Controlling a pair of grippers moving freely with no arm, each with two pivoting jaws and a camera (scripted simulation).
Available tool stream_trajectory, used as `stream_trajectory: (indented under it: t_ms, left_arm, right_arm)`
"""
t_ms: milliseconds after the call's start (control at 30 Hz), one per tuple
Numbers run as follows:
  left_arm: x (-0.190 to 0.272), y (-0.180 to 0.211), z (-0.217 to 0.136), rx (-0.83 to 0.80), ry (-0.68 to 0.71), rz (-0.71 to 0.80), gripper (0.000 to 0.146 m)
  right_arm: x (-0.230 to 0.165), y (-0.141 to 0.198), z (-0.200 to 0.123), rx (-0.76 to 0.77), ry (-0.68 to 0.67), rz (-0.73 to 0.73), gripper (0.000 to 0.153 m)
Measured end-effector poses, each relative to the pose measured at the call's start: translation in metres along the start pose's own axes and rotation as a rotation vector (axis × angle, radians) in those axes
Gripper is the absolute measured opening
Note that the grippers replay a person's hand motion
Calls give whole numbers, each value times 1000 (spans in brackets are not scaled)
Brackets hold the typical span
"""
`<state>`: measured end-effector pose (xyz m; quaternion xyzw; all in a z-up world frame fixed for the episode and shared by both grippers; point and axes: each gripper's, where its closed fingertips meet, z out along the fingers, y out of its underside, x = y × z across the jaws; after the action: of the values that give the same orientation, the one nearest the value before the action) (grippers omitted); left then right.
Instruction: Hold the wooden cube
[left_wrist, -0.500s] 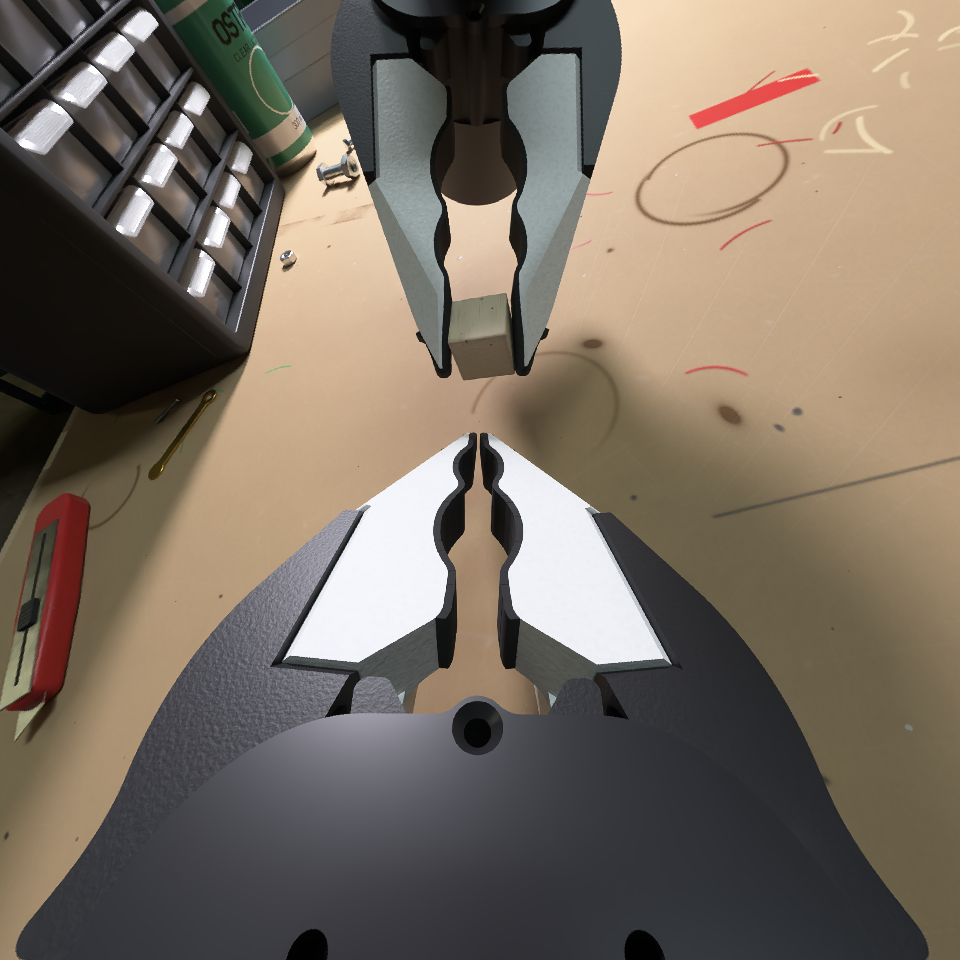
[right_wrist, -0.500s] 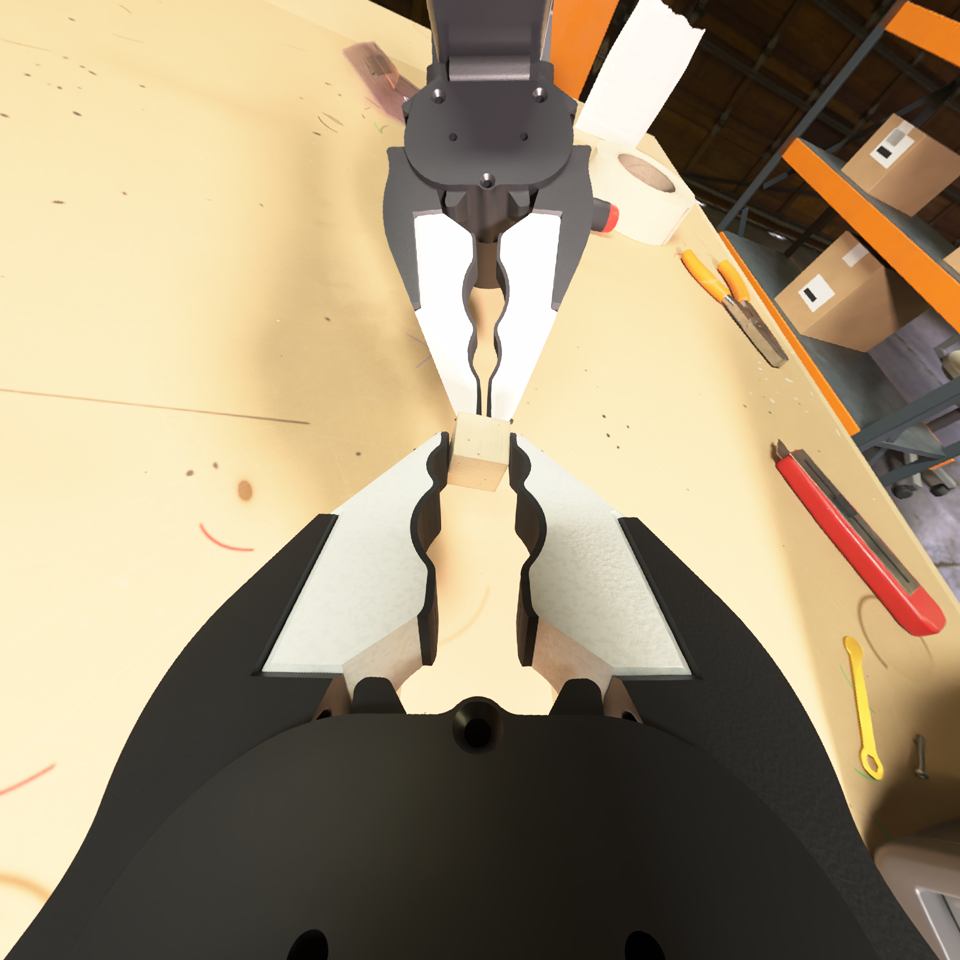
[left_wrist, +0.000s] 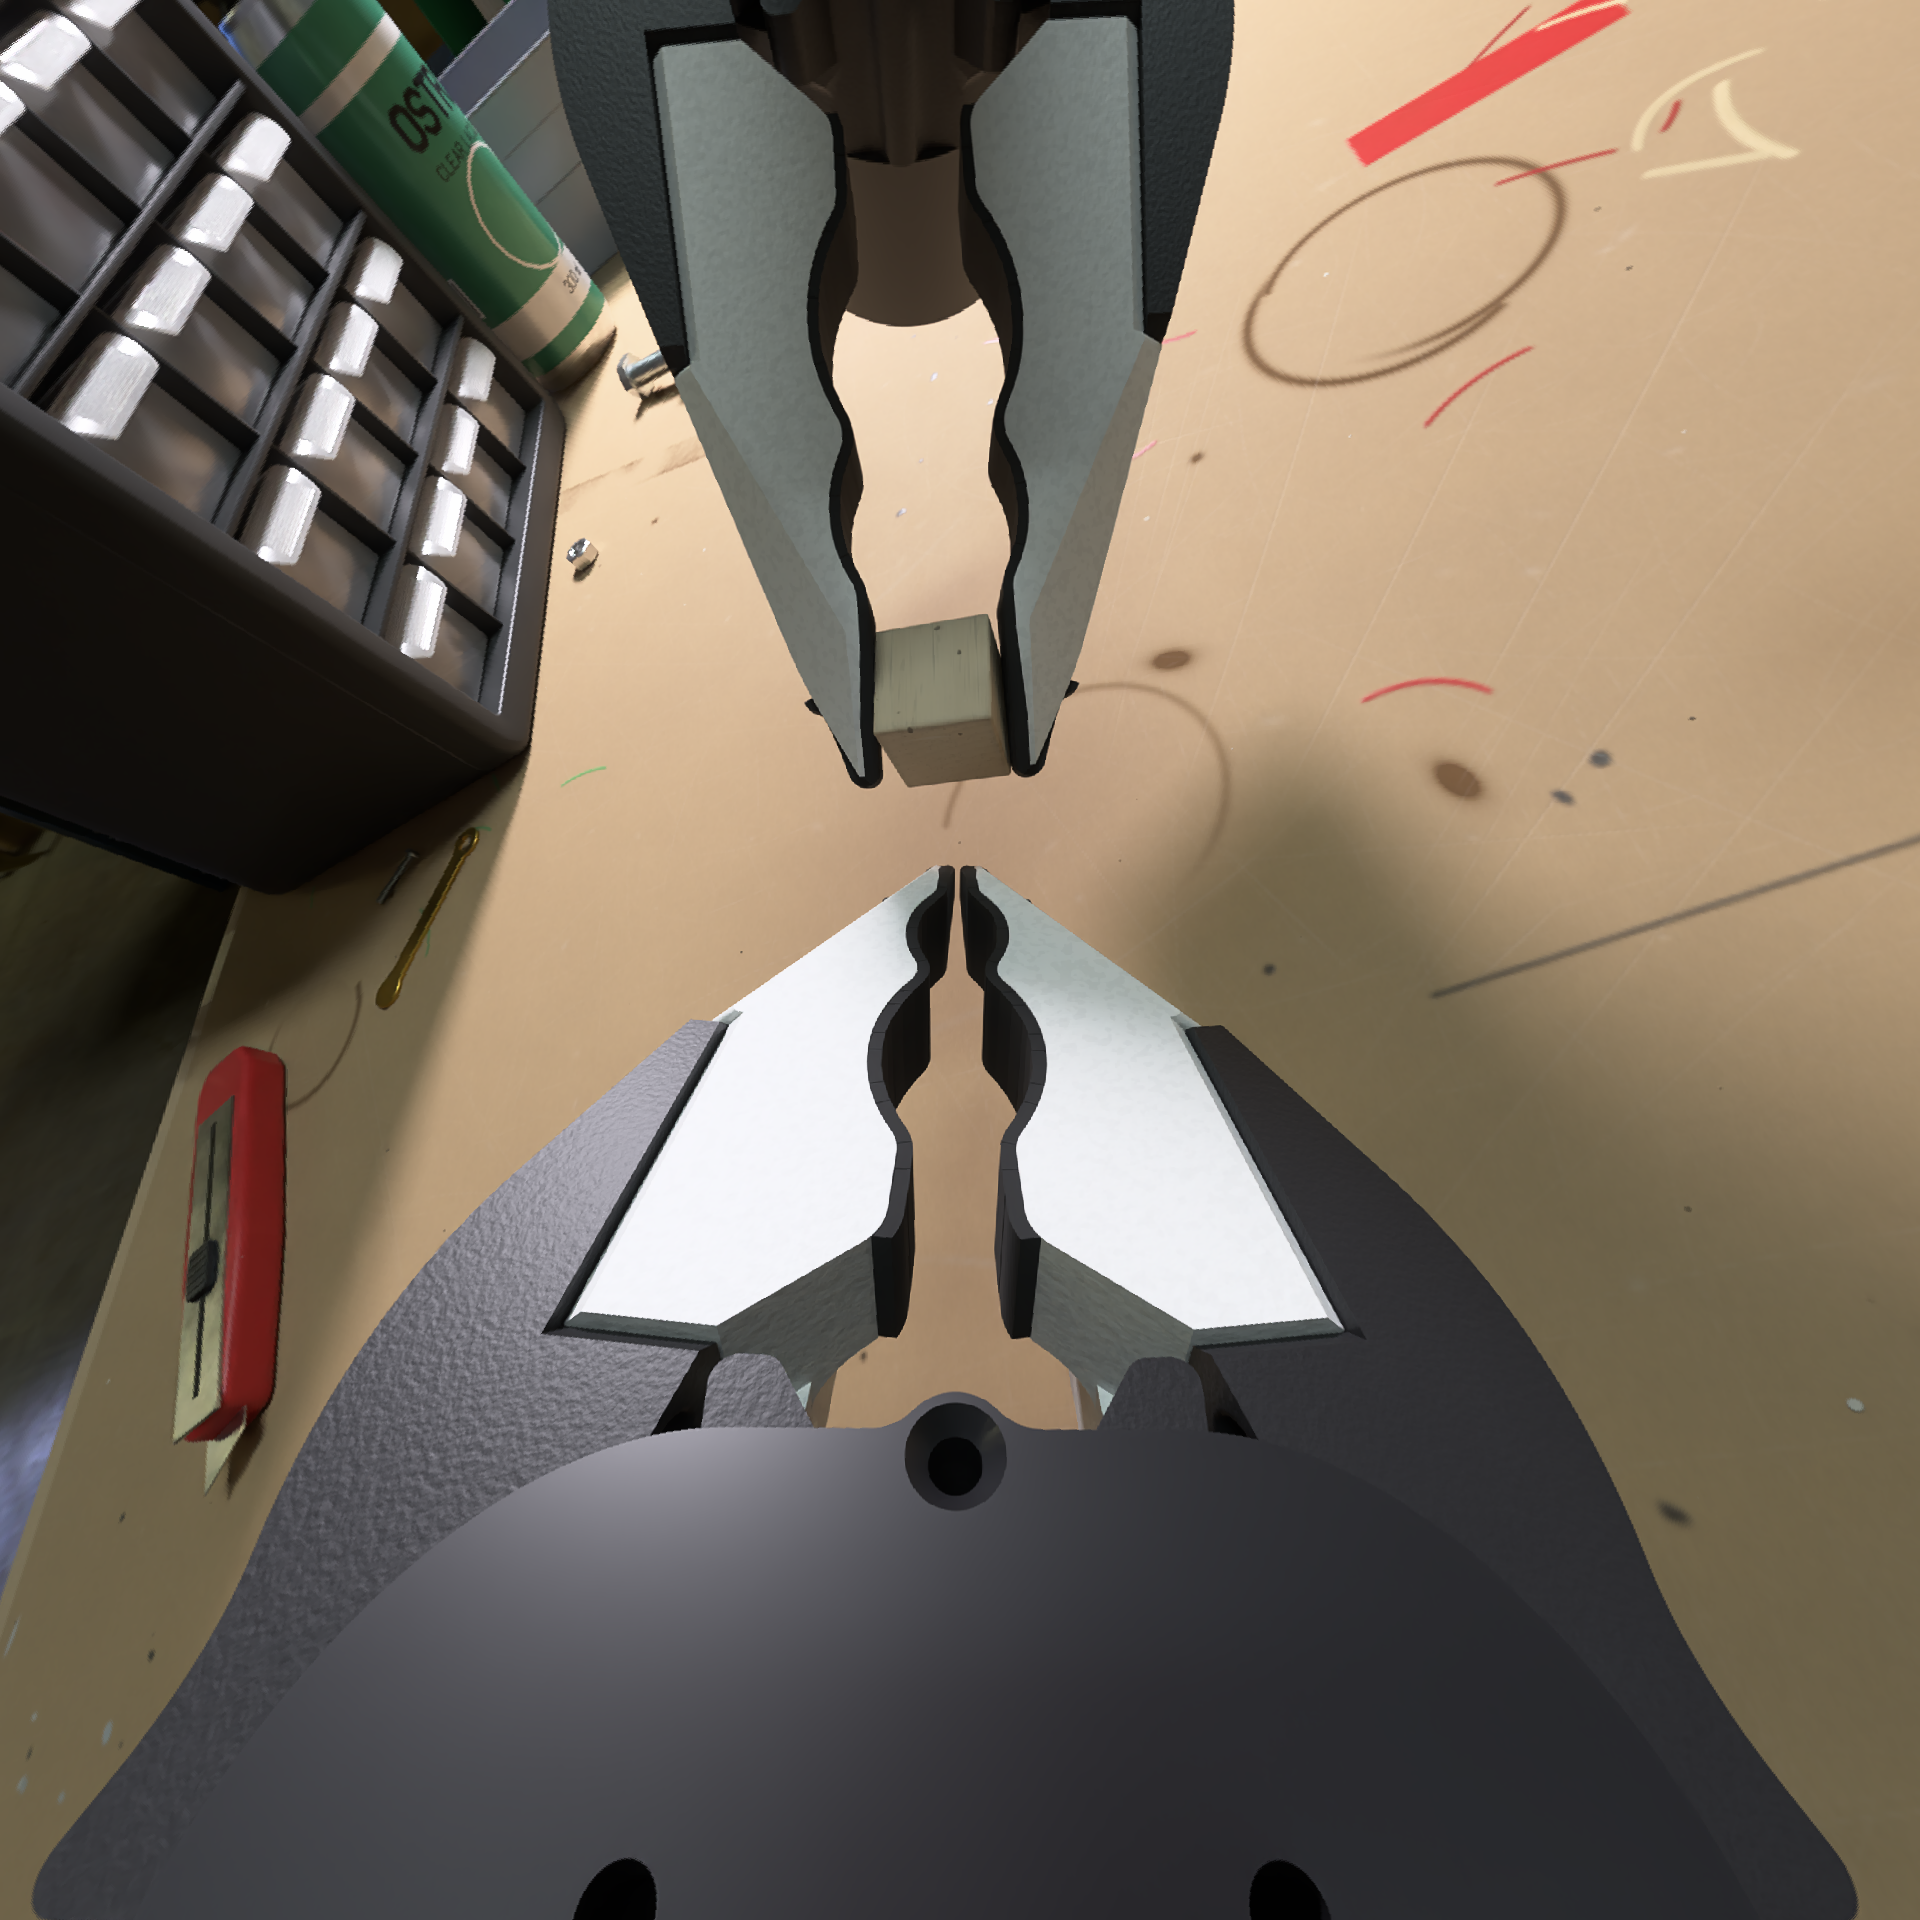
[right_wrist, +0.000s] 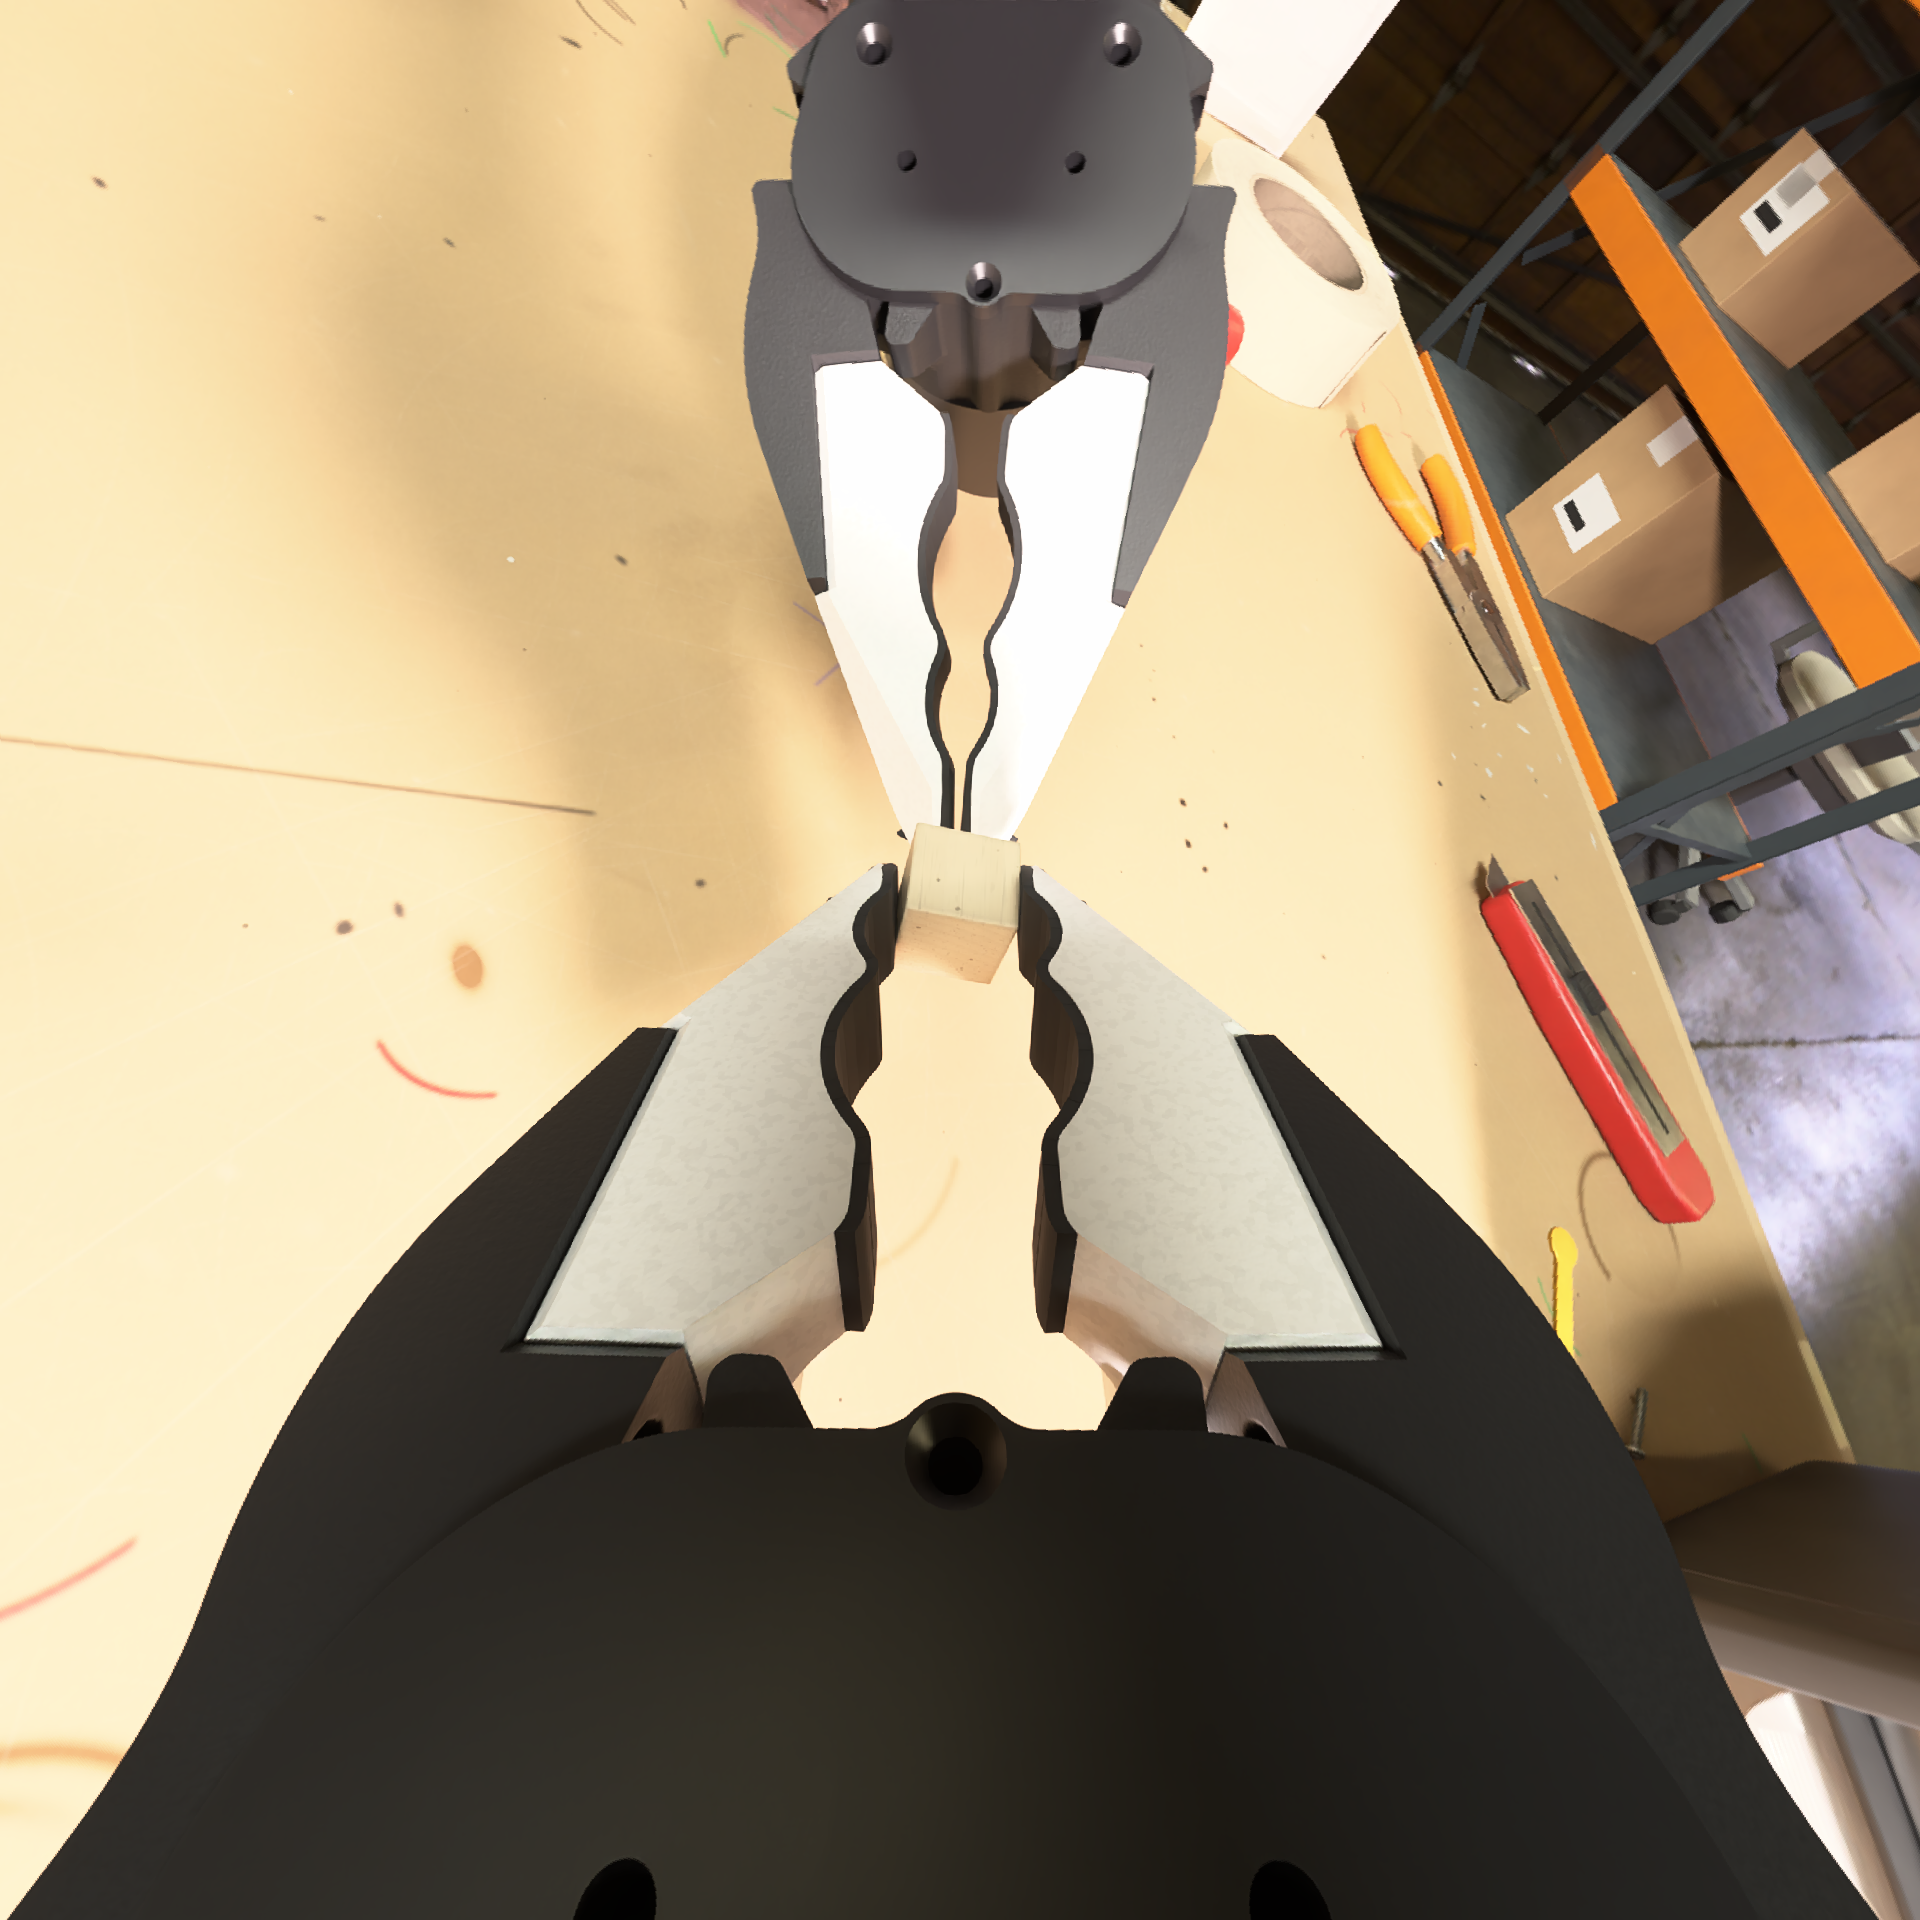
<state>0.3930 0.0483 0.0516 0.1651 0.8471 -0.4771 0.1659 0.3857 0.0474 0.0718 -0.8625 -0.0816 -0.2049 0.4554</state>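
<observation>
Pale wood, with a faint grain, marked the wooden cube (right_wrist: 961, 909), which sat pinched between the fingertips of our right gripper (right_wrist: 958, 914), one flat face against each pad. In the left wrist view the same wooden cube (left_wrist: 940, 707) showed gripped near the very tips, and we judged it lifted clear of the workbench (left_wrist: 1455, 1039), though the angle made that gap hard to confirm. Our left gripper (left_wrist: 956, 878) faced it just in front, its fingers drawn together on nothing, apart from the block. So the grasp itself looked done; what remained, as we read it, was only keeping the block steady, since so shallow a hold could let it twist or slip. Farther out, a dark drawer cabinet (left_wrist: 260, 416) and a green tube (left_wrist: 457, 197) stood at the bench's edge, with a red utility knife (left_wrist: 234, 1236) and a brass pin (left_wrist: 426, 920) lying nearby. From the other side we saw orange-handled pliers (right_wrist: 1444, 551) and a pale tape roll (right_wrist: 1299, 281).
</observation>
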Motion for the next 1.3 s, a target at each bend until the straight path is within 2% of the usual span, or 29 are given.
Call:
stream_trajectory:
  t_ms: [233, 433, 600, 800, 1200, 1300]
  left_arm:
    - [0, -2, -2, 24, 17, 10, 1]
    - [-5, 1, -3, 44, 22, -62, 1]
    - [-9, 7, -2, 30, 21, -108, 1]
    - [-7, 7, 1, 7, 22, -98, 1]
    - [1, 1, 3, -15, 27, -15, 1]
    - [1, 1, 3, -20, 24, -10, 1]
  right_arm:
    - [0, -3, -1, -56, 1, -57, 22]
    - [3, -4, -3, -37, 17, -9, 22]
    - [7, -4, -3, -96, 52, -9, 22]
    - [7, 2, -3, -194, 44, -52, 22]
    - [-5, 3, 0, -175, -43, -102, 22]
    - [-4, 3, 0, -173, -49, -75, 23]
